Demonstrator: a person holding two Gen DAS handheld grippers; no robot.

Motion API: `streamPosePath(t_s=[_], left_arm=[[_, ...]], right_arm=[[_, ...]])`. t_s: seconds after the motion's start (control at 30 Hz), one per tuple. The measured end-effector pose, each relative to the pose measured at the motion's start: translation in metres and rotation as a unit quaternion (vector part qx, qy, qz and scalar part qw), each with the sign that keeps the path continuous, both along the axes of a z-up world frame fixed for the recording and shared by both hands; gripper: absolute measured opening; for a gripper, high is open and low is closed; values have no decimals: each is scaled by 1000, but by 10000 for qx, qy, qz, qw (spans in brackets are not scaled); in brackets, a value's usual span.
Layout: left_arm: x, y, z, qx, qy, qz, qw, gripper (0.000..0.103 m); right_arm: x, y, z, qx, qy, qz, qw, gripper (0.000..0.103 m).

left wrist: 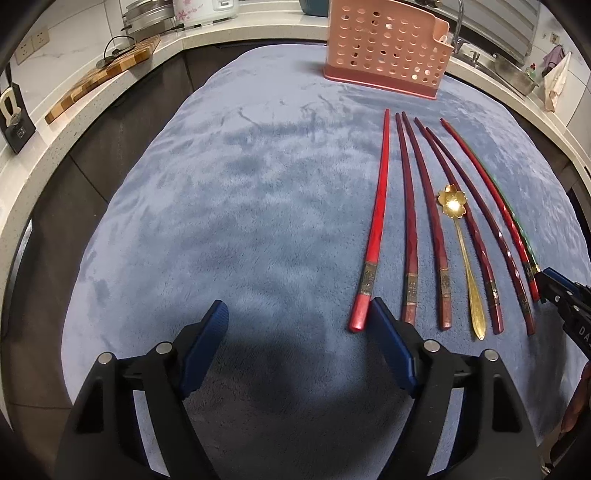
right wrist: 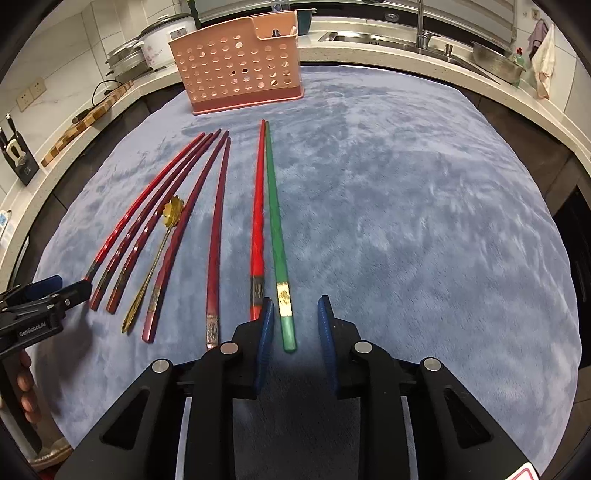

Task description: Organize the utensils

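Several red chopsticks (left wrist: 376, 229) lie side by side on the blue cloth (left wrist: 229, 206), with a gold flower-bowl spoon (left wrist: 461, 251) among them. A green chopstick (right wrist: 276, 236) lies at the right end of the row next to a red chopstick (right wrist: 258, 221). A pink perforated utensil holder (left wrist: 386, 48) stands at the cloth's far edge; it also shows in the right wrist view (right wrist: 240, 66). My left gripper (left wrist: 299, 317) is open and empty, just left of the nearest red chopstick's handle. My right gripper (right wrist: 295, 314) is open, its fingers either side of the green chopstick's handle end.
A kitchen counter (left wrist: 55, 122) curves around the cloth, with a wooden cutting board (left wrist: 103, 79), a rice cooker (right wrist: 166, 33) and steamer pots at the back left. A sink with tap (right wrist: 421, 26) and a metal bowl (right wrist: 498, 62) sit at the back right.
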State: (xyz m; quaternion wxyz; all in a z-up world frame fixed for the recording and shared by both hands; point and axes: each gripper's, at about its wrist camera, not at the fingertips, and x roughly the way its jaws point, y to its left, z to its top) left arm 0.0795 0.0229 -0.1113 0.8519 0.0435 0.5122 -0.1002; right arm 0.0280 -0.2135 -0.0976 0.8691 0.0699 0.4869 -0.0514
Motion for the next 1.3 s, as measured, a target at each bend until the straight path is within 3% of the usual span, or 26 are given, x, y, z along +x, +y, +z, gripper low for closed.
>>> streamPosePath(t_s=[0.27,0.43,0.7,0.87,1.2,1.23,1.3], left_arm=[[8,-10,0,-17,-77,-80,9999,67],[8,-15,3,-126,-95,-266,9995,42],[7,-11,5,-377,10,-332,9987,16],[6,-1,15,-696,95,-209,9973,15],[3,16,67,-1008,-330,-91,9943,12],[3,17,73,-1027,-395,-85,9939,3],[4,19,87,-1071,-541,-66,9928,2]], right_arm=[[12,0,-2,43,-9,30,10000,15],[12,2,-1,54,-13,91,9999,8],[2,-4,4,154,-75,13,9999,8],[-7,-13,20,228,-257,-124,9993,8],[-14,-31,76,350,-875,-350,9949,7],[-14,-33,81,357,-928,-359,9944,7],[-15,-35,93,371,-1074,-378,9928,7]])
